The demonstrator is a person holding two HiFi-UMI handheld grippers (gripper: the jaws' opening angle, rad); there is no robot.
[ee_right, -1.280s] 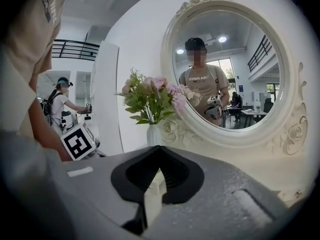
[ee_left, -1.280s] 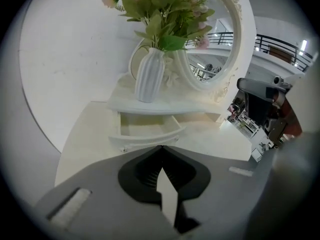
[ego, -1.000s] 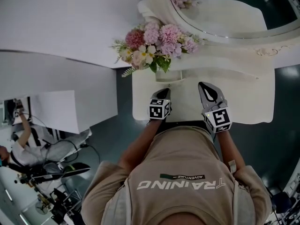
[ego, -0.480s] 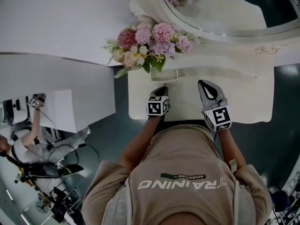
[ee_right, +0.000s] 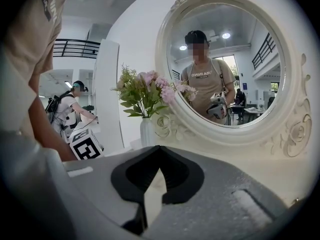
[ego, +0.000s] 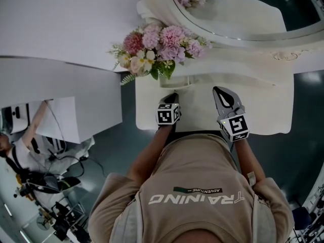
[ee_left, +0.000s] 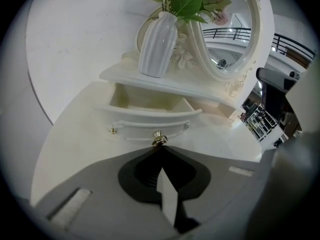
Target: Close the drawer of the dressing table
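**Risk, left side.** My left gripper [ee_left: 160, 146] has its jaws pressed together with nothing between them. The tips are right at the small brass knob [ee_left: 159, 138] of the white curved-front drawer [ee_left: 150, 125], and I cannot tell whether they touch it. In my judgement, a push on so small and rounded a point could slip off sideways, and the tips would then strike the painted front. An off-line push could skew the drawer in its opening and jam it. A hard shove could shake the white ribbed vase of pink flowers [ee_left: 157, 44], which stands on the shelf above and beyond these jaws.

**Risk, right side.** My right gripper [ee_right: 159, 147] also has its jaws closed on nothing. It points at the white-framed oval mirror [ee_right: 227, 69] beyond its tips, so forward drift could knock the frame.

**Position.** The drawer stands pulled out with its pale interior showing. It is immediately ahead of the left jaws, above the white counter [ee_left: 65, 149]. The right gripper view does not show it.
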